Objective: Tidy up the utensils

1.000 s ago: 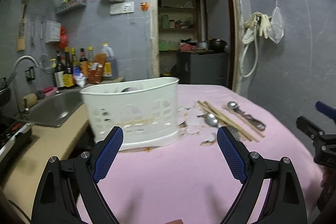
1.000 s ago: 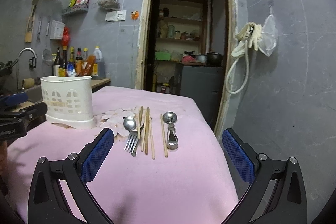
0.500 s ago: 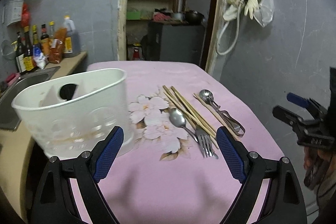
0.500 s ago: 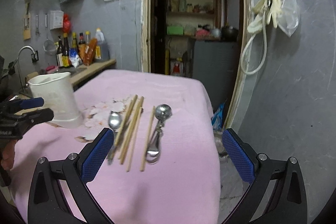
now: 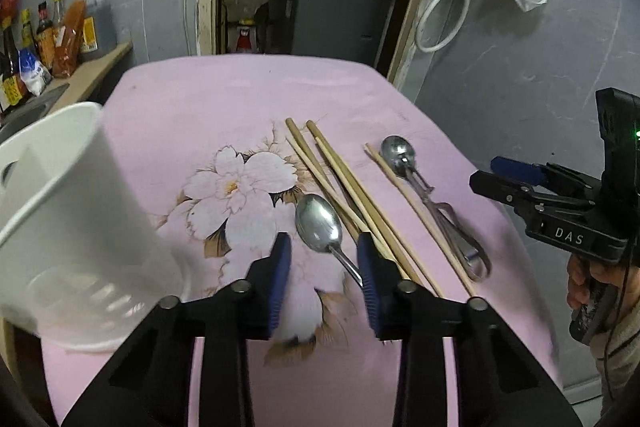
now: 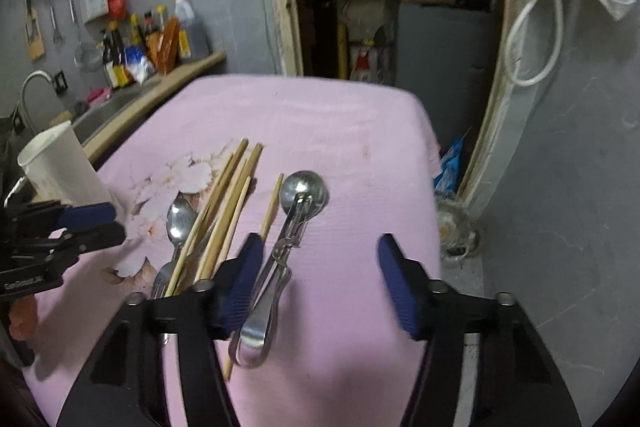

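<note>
Jaws on my left gripper [image 5: 323, 267] have narrowed since a second ago and now straddle the handle of the tablespoon [image 5: 319, 223] at frame centre, not yet touching it; I judge a pickup imminent; my right gripper [image 6: 318, 279] has dropped over the ice-cream scoop [image 6: 296, 211], parted wide, its handle beside the left finger; chopsticks [image 5: 344, 183] lie between on the pink desk [image 5: 224, 99]; the white utensil holder [image 5: 60, 207], lower left, shows nothing inside that I can make out.
</note>
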Demonstrator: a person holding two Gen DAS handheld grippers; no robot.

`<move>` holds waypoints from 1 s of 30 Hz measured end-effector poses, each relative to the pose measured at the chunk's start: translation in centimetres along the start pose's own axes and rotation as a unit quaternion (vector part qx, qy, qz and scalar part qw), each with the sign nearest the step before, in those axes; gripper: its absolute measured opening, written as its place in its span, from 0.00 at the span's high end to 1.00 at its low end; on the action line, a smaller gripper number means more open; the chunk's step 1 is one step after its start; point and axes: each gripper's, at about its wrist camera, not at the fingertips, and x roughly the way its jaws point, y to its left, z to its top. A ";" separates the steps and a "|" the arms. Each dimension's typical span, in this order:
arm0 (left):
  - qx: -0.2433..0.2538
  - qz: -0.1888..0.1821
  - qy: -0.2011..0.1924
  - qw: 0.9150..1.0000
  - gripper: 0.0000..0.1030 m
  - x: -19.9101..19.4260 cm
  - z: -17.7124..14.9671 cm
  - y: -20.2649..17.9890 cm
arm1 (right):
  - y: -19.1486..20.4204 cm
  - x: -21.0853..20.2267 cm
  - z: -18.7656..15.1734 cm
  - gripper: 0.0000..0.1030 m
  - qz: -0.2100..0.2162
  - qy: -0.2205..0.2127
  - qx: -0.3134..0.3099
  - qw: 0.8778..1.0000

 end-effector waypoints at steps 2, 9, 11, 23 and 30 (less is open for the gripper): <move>-0.006 0.001 0.005 1.000 0.75 0.9 0.4 0.3 | 0.1 1.1 0.3 0.59 0.009 0.015 -0.002 1.000; -0.018 0.013 0.007 1.000 0.76 2.9 1.4 1.7 | 0.4 4.2 1.4 0.66 0.019 0.050 -0.016 0.998; -0.022 0.012 0.011 1.000 0.76 3.5 1.4 2.0 | 0.6 4.8 1.5 0.68 0.023 0.058 -0.018 0.998; -0.031 -0.010 0.035 0.999 0.76 5.5 1.3 2.5 | 0.7 7.3 2.7 0.76 0.016 0.092 -0.021 0.995; -0.030 -0.029 0.039 0.998 0.90 5.9 1.6 2.6 | 1.1 7.3 2.8 0.85 0.013 0.098 -0.019 0.995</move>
